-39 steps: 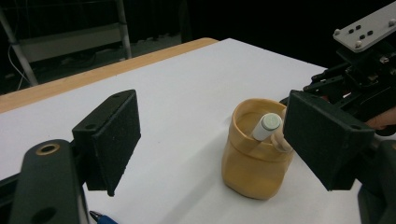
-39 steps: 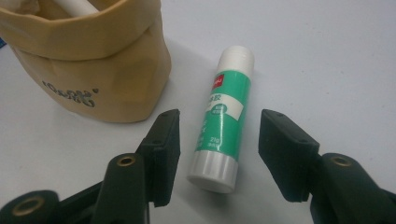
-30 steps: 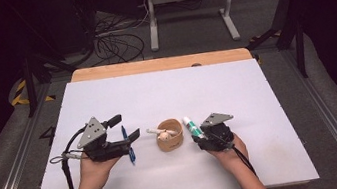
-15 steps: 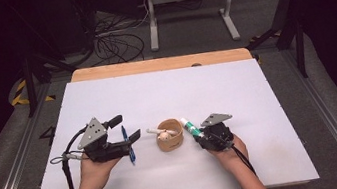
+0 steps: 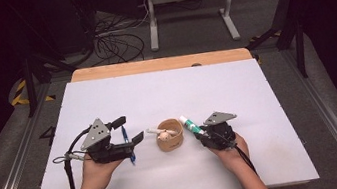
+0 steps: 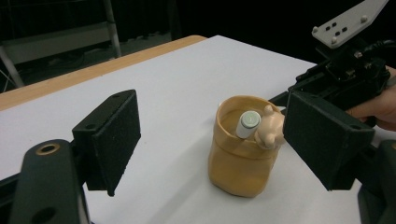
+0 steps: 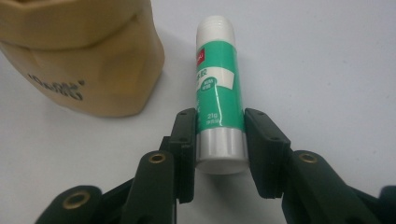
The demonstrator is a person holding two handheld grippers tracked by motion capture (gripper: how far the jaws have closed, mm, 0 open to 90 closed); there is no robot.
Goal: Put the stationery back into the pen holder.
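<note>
A tan soft cup (image 5: 170, 135) stands mid-table with a white marker (image 6: 247, 122) and a small bear figure (image 6: 271, 130) at its rim. My right gripper (image 7: 219, 140) has just been closing and is shut on a green-and-white glue stick (image 7: 217, 84), gripping near its base. The stick lies level just right of the cup (image 7: 84, 60). In the high view the glue stick (image 5: 188, 123) points up-left from the right gripper (image 5: 199, 135). My left gripper (image 5: 129, 130) is open left of the cup, with a blue pen (image 5: 127, 143) on the table beneath its jaws.
The white table sheet (image 5: 166, 90) has free room behind the cup and to both sides. A wooden edge (image 5: 159, 64) runs along the far side. Beyond it are a metal stand (image 5: 188, 0) and loose cables (image 5: 113, 42) on the floor.
The right gripper's jaws have drawn in a little onto the glue stick. Both hands, the cup and the pen have stayed where they were.
</note>
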